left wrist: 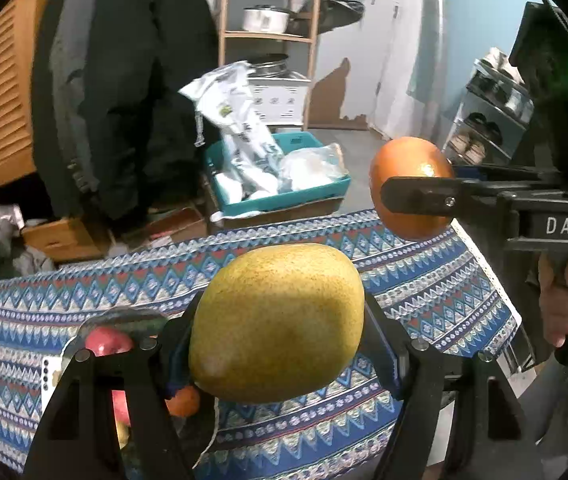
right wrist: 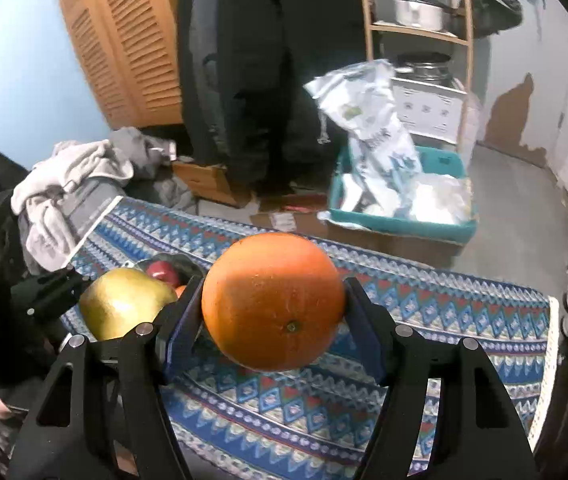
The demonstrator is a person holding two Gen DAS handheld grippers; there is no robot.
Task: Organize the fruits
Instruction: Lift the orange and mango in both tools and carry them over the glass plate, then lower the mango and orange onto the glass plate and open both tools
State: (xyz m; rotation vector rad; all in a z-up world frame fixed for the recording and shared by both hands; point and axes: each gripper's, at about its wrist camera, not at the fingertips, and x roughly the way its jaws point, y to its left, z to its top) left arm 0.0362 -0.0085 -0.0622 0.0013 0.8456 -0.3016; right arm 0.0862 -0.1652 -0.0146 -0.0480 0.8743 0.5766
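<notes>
My left gripper (left wrist: 280, 332) is shut on a large yellow-green mango (left wrist: 280, 320), held in the air above the patterned tablecloth (left wrist: 424, 292). Off to its right, my right gripper (right wrist: 272, 312) is shut on an orange (right wrist: 274, 306); the same orange (left wrist: 408, 160) shows in the left wrist view with a black finger across it. Below and left of the mango lies a dark bowl (left wrist: 124, 318) with a red apple (left wrist: 108, 342) and a small orange fruit (left wrist: 183, 402). From the right wrist view the mango (right wrist: 124, 302) partly hides that bowl (right wrist: 172, 262).
Beyond the table's far edge stands a teal crate (left wrist: 280, 196) stuffed with plastic bags. Dark coats (left wrist: 124, 80) hang at the back left beside a wooden louvred door (right wrist: 124, 40). A wooden shelf (left wrist: 268, 36) carries a pot. Crumpled clothes (right wrist: 68, 184) lie left of the table.
</notes>
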